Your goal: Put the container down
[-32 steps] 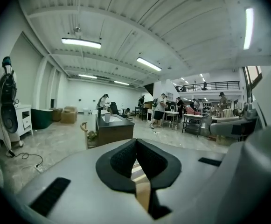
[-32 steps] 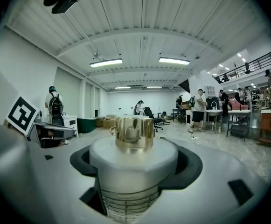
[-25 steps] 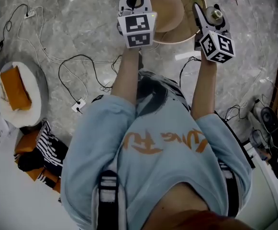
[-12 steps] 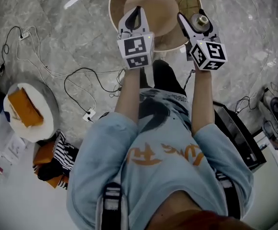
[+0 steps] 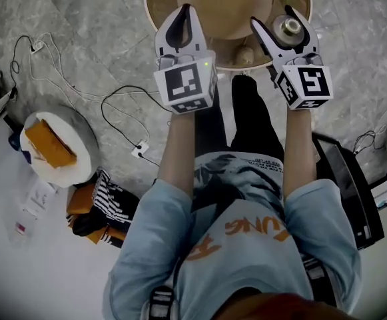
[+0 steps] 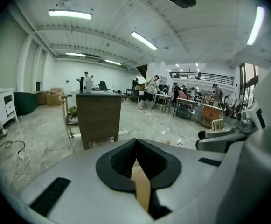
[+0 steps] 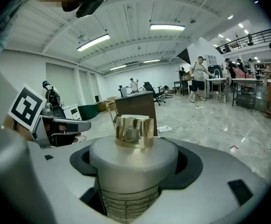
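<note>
1. R gripper (image 5: 278, 22): jaws pinching container (image 5: 288, 27), pale body w/ gold cap; seen from the head view, it is held over the round wooden surface (image 5: 226, 2).
2. L gripper (image 5: 183, 17): jaws pressed together, nothing held; alongside R gripper.

Round wooden bench (image 5: 154, 5) at top of head view, paler disc at centre. Grey marble floor (image 5: 100, 39) beneath, crossed by white cables (image 5: 60, 79) and a black one. White round cushion (image 5: 73, 169) at left, bearing an orange block (image 5: 50, 145). Black-and-white striped cloth (image 5: 113, 202) just beside it. Black case (image 5: 350, 185) at right. In left gripper view: brown cabinet (image 6: 98, 118), strip lights (image 6: 70, 14) overhead, people (image 6: 151, 90) among far desks.
</note>
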A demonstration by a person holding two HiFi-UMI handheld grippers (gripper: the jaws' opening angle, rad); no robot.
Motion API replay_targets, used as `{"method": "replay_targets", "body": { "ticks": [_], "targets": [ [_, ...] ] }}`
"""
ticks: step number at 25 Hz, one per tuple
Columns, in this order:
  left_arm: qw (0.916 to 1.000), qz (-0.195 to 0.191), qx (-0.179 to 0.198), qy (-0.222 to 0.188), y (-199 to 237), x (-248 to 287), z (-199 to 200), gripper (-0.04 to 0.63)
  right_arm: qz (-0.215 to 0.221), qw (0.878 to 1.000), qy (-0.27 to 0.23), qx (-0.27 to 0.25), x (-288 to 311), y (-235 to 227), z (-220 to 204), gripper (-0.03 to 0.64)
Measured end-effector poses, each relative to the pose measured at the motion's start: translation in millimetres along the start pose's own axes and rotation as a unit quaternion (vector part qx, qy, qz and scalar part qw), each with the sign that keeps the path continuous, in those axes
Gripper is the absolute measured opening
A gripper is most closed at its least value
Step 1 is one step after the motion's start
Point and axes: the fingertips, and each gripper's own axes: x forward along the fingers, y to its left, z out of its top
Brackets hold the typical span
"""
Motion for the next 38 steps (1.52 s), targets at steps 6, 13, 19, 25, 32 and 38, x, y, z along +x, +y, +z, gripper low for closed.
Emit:
{"method": "replay_targets", "body": {
  "ticks": [6, 13, 19, 25, 32, 38],
  "targets": [
    [0.9994, -0.018, 0.004, 0.029, -11, 39, -67, 0.026, -0.005, 0.999, 0.034, 0.001, 22, -23, -70, 0.36],
    [0.9983, -0.025, -0.011, 0.052, -17, 57, -127, 0.026, 0.01, 0.997, 0.077, -0.009, 29, -19, -136, 0.36],
    [0.9967, -0.022, -0.021, 0.075, -23, 73, -159, 0.026, 0.021, 0.996, 0.09, -0.009, 53, -20, -167, 0.36],
    [0.9957, -0.013, -0.033, 0.085, -19, 85, -175, 0.026, 0.026, 0.995, 0.097, -0.027, 88, -20, -187, 0.36],
    [0.9959, 0.012, -0.011, 0.089, 7, 115, -190, 0.026, 0.033, 0.994, 0.097, -0.039, 131, -28, -191, 0.36],
    [0.9943, 0.023, -0.007, 0.104, 23, 138, -198, 0.026, 0.029, 0.995, 0.09, -0.039, 165, -42, -188, 0.36]
  ]
}}
